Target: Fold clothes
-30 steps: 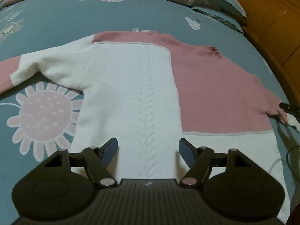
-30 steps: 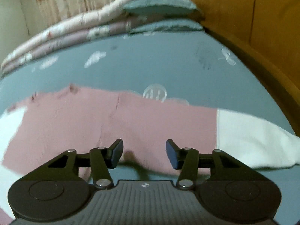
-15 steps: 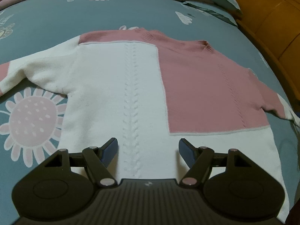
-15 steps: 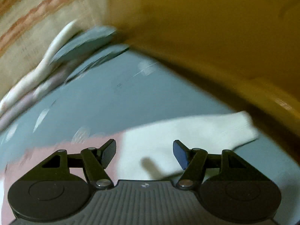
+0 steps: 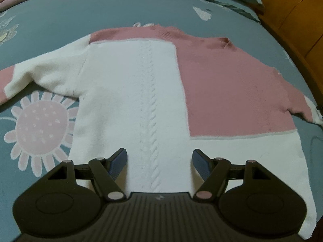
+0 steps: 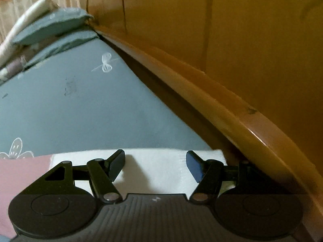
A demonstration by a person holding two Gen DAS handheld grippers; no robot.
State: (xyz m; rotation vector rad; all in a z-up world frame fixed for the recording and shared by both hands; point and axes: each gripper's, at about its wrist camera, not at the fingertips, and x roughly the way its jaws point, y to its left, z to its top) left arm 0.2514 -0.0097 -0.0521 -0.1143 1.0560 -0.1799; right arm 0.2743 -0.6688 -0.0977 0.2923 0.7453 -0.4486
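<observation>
Bedspread (image 5: 161,8) bears unlabelled sweater (image 5: 141,92); both claws gape.

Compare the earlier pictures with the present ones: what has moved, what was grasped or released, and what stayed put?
The right gripper travelled outward along the sweater's sleeve, from the pink part to the white cuff beside the wooden bed frame. The left gripper shifted only slightly over the hem. Nothing was grasped or released: both grippers stayed open. The sweater stayed spread flat on the bedsheet.
</observation>
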